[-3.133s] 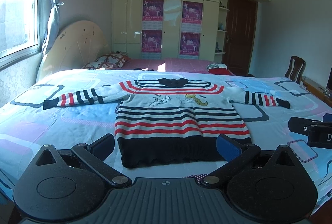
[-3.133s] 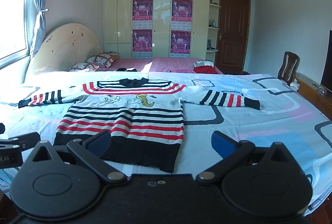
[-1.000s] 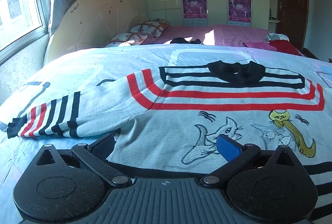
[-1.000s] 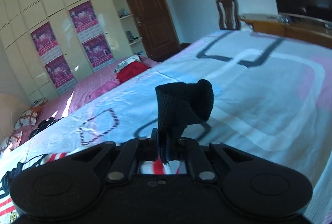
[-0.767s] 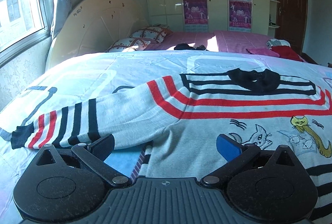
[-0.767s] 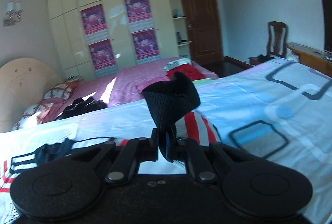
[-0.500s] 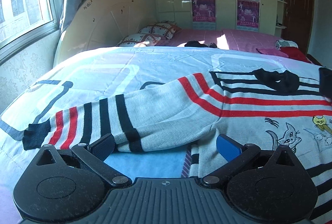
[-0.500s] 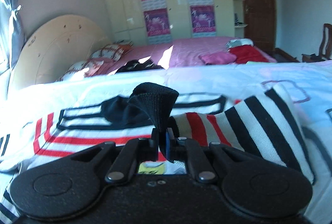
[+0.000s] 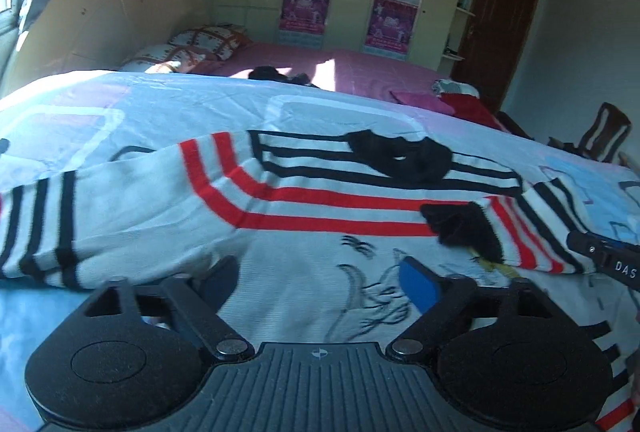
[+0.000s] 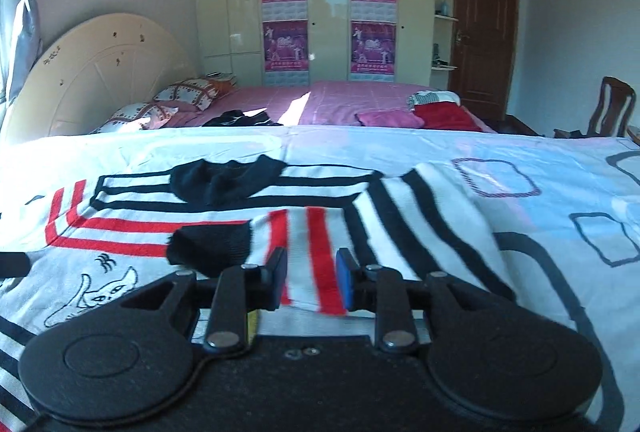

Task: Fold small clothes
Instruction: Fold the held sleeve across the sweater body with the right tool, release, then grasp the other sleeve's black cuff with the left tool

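The striped sweater [image 9: 280, 216] lies flat on the bed [image 10: 440, 148], its right sleeve [image 10: 360, 228] folded across the chest, the right gripper [image 10: 311, 282] released above it, the left gripper [image 9: 316, 282] spread wide.

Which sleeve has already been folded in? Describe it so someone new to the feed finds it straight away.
Start at the striped sweater spread on the blue patterned bedspread. Its folded sleeve lies across the chest just below the black collar, right ahead of the open right gripper. Unlike the other sleeve, which stretches out sideways, its black cuff rests on the sweater's front.
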Tool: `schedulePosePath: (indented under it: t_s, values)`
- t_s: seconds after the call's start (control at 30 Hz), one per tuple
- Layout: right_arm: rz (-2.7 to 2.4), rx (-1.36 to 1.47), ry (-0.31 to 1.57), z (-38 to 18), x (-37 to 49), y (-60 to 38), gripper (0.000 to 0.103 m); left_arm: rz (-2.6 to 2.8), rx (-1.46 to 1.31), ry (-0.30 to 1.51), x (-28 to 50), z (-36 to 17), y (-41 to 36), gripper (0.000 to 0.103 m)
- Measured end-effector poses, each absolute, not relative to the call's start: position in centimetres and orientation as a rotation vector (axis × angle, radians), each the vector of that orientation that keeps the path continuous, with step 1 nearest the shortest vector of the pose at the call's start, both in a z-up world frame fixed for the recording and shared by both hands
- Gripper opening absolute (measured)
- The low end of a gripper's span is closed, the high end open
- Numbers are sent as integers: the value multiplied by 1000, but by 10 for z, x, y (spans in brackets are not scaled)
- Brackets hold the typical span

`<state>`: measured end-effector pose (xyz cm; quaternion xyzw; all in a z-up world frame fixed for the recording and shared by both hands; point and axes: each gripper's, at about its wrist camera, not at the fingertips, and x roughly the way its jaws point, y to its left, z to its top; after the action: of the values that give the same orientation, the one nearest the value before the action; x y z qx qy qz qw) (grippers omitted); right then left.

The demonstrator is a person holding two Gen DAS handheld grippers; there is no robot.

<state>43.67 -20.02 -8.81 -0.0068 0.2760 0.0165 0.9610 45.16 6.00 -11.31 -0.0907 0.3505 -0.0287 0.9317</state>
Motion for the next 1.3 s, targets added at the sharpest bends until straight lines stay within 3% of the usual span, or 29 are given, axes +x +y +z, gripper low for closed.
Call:
schedulePosePath:
  t_s: [0.03,0.07,0.43,0.5,0.83,1.07,1.3]
  values:
    - [18,-8,557,-86,435,-210,27,-111,-237,744,462,-116,48,47]
    - [6,-3,554,-84,431,-220,27,-153,-286,766,472,-120,36,45]
    - [-90,50,557,-83,406,-291,28,-202,-551,869,550,-170,-28,43]
    - [-105,61,562,-85,404,-298,28,-204,-517,867,558,-170,-34,4]
    - [-96,85,573,-91,418,-305,28,-186,-335,642,553,-103,16,5]
    - [-52,110,610,-105,449,-289,28,-111,-256,767,557,-150,55,5]
    - [2,69,725,-139,481,-275,27,-56,-288,622,532,-141,60,5]
